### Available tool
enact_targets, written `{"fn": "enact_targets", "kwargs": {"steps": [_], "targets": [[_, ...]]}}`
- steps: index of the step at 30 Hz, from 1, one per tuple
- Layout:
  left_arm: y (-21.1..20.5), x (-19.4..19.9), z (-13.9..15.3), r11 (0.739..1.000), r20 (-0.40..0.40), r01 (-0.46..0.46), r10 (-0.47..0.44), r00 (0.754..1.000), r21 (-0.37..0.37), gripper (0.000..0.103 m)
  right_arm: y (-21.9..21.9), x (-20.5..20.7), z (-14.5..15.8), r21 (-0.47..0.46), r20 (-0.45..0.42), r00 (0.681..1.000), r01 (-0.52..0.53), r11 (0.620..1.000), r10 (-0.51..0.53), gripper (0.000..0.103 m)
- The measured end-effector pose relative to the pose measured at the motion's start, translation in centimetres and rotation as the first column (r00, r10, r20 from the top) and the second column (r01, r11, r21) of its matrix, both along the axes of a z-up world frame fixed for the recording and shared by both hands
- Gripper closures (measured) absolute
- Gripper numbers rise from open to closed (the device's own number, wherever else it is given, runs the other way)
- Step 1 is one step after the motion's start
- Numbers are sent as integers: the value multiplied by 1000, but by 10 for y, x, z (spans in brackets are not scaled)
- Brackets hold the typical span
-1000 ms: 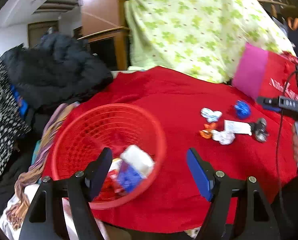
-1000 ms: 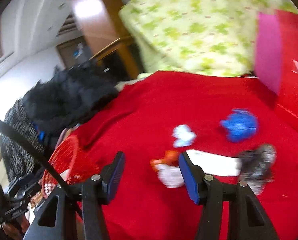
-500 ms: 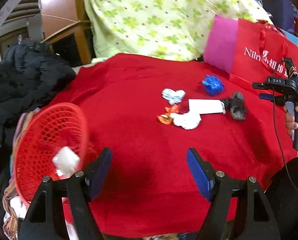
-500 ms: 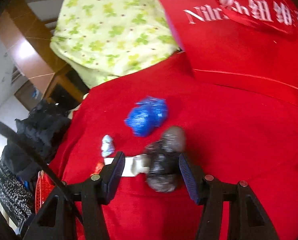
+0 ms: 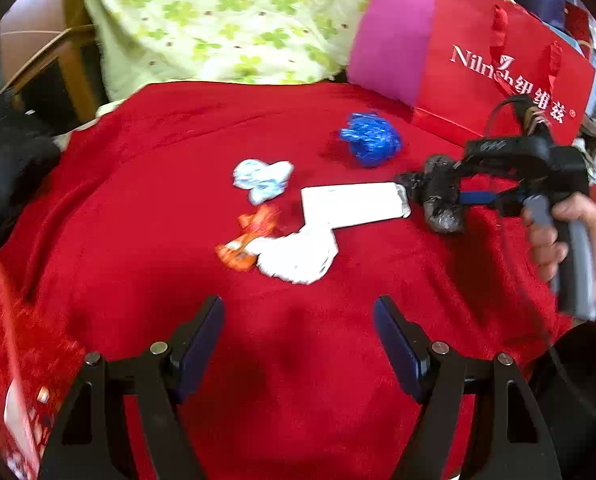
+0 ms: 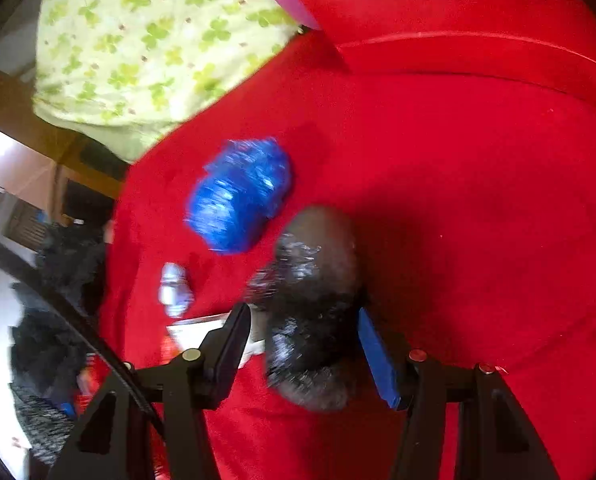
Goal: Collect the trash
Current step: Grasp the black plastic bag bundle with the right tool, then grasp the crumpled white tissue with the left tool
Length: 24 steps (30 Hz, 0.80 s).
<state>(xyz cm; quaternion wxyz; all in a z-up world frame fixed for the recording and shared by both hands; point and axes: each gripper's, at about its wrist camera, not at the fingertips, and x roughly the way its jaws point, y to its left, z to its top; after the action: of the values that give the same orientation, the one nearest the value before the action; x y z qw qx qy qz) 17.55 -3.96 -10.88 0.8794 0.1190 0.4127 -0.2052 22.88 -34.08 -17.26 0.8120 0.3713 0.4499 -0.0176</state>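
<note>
The right hand-held gripper (image 6: 304, 344), jaws just closing around the dark crumpled wrapper (image 6: 314, 308) without clearly pinching it, readies a pickup, while the left hand-held gripper (image 5: 298, 344) hangs wide open, empty.

**Open cloth up front, clutter toward the back**

The red cloth (image 5: 145, 208) lies bare between the left gripper (image 5: 298, 336) and the litter, so there is free passage there. Further in, the white wad (image 5: 298, 256), orange wrapper (image 5: 249, 236) and white card (image 5: 354, 204) crowd together, touching. The red gift bag (image 5: 498, 76) and green floral bedding (image 5: 217, 20) wall off the far edge. The red basket (image 5: 1, 344) blocks the near left corner.
</note>
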Motion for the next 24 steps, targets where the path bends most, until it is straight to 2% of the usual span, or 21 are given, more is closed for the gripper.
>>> {"fn": "enact_targets", "kwargs": {"steps": [1, 2, 8, 11, 12, 13, 15, 16, 19, 24], "targets": [[-5, 6, -2, 1000, -3, 12, -12, 1000, 5, 26, 2, 2, -5, -20, -12, 1000, 3, 1000, -3, 56], [-9, 12, -5, 1000, -10, 22, -22, 1000, 9, 26, 3, 4, -9, -22, -11, 1000, -2, 1000, 2, 57], [-34, 52, -28, 999, -68, 34, -33, 997, 7, 26, -1, -1, -5, -60, 23, 1000, 16, 998, -15, 59], [-42, 64, -44, 999, -101, 28, -25, 995, 29, 27, -13, -5, 0, -42, 42, 998, 51, 998, -49, 59], [-43, 67, -49, 999, -116, 27, -23, 993, 31, 37, -17, -8, 4, -56, 56, 996, 66, 996, -63, 59], [-44, 68, -53, 999, -129, 27, -23, 991, 31, 53, -19, -11, 9, -80, 75, 994, 85, 993, -79, 59], [-42, 70, -58, 998, -126, -8, 16, 992, 64, 69, -23, -18, 19, -103, 120, 988, 109, 989, -97, 59], [-38, 70, -57, 998, -128, -28, 35, 991, 57, 75, -24, -21, 23, -94, 144, 985, 114, 989, -100, 59], [-21, 65, -49, 996, -155, -76, 68, 986, -47, 78, -23, -28, 32, -78, 207, 974, 112, 991, -93, 59], [9, 26, -29, 983, -134, -126, 107, 985, -136, 78, -10, -36, 46, -60, 290, 956, 67, 996, -47, 59]]}}
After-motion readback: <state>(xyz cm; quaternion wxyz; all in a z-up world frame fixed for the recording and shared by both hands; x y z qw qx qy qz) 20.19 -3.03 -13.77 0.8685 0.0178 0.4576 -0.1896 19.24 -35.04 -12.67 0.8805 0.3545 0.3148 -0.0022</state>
